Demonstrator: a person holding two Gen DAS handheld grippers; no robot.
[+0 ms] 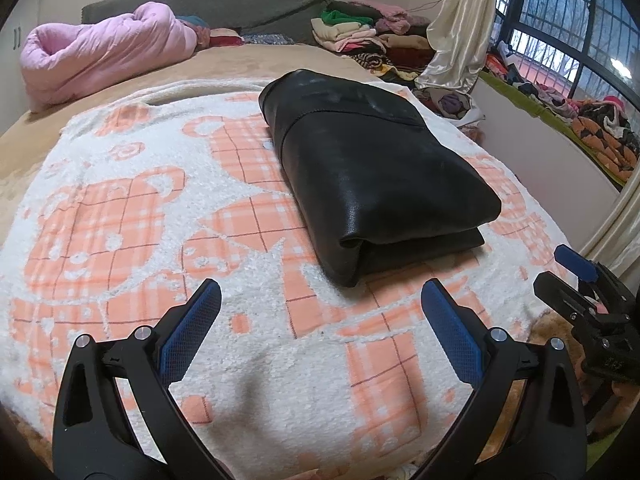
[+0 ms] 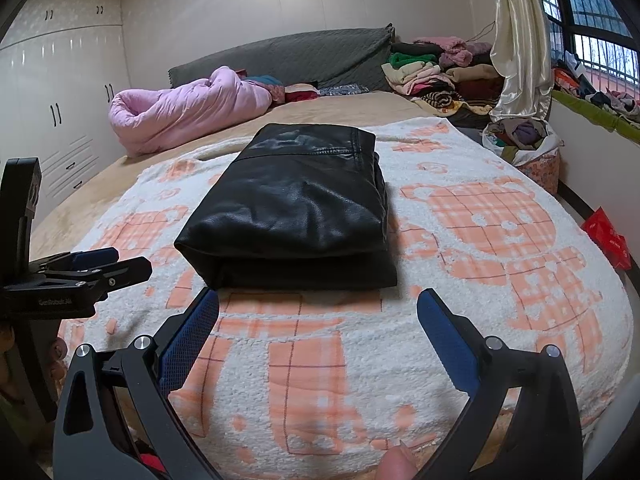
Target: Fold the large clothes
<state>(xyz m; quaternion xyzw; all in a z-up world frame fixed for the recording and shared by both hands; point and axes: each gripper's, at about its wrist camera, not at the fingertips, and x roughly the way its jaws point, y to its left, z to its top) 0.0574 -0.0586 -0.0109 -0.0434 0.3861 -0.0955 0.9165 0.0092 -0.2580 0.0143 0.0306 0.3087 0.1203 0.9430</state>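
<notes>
A black leather garment (image 1: 372, 168) lies folded into a thick rectangular bundle on a white and orange bear-pattern blanket (image 1: 160, 208) on the bed. It also shows in the right wrist view (image 2: 296, 208). My left gripper (image 1: 320, 292) is open and empty, just short of the bundle's near end. My right gripper (image 2: 318, 300) is open and empty, close to the bundle's near folded edge. The right gripper shows at the right edge of the left wrist view (image 1: 580, 280). The left gripper shows at the left edge of the right wrist view (image 2: 96, 268).
A rolled pink quilt (image 2: 184, 112) lies at the far left of the bed by a grey headboard (image 2: 288, 56). Piles of clothes (image 2: 436, 76) sit at the far right. A curtain (image 2: 520, 40), a window and a clothes basket (image 2: 524, 148) are on the right. White wardrobes (image 2: 60, 108) stand left.
</notes>
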